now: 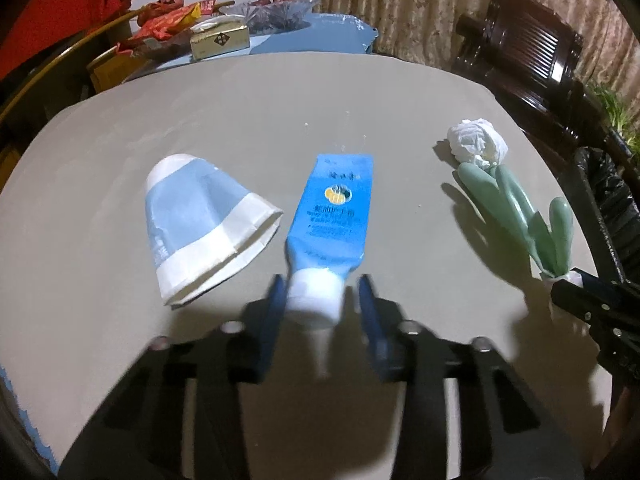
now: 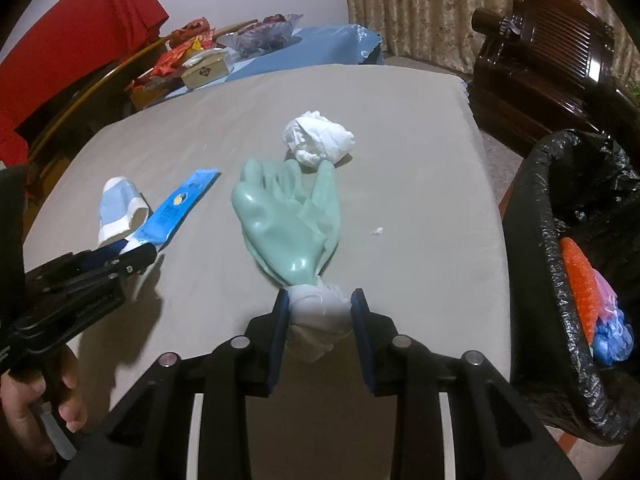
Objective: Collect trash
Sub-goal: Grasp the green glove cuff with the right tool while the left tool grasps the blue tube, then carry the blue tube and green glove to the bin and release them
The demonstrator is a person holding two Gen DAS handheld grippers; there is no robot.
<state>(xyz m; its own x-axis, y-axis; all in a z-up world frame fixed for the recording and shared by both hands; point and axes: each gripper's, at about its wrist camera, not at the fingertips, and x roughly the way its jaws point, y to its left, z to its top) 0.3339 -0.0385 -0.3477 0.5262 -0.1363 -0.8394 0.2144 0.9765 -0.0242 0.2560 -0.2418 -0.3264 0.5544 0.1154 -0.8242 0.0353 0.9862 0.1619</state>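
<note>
1. Bin (image 2: 532,240): black-lined, it stands off the table's edge on your right gripper's side, with coloured scraps already inside. Your right hand is much the nearer to it; your left has the whole table to cross.
2. Table (image 1: 280,100): grey cloth top carrying four pieces of trash in a row, namely paper cup (image 1: 204,224), blue tube (image 1: 332,220), green glove (image 2: 288,220) and crumpled tissue (image 2: 318,142).
3. Green glove: its long axis runs straight away from your right gripper (image 2: 320,312), fingers pointing toward the tissue, knotted white cuff nearest you. The pads press that cuff from both sides, so it is gripped, jaws narrowed to the cuff's width.
4. Blue tube: it lies lengthwise ahead of your left gripper (image 1: 320,304), flat crimped end far, white cap near. The cap sits between the fingers; one side looks in contact, the other shows a slight gap through blur, so I cannot tell whether it is clamped.
5. Judgement: the glove goes first, a short swing to the right.
</note>
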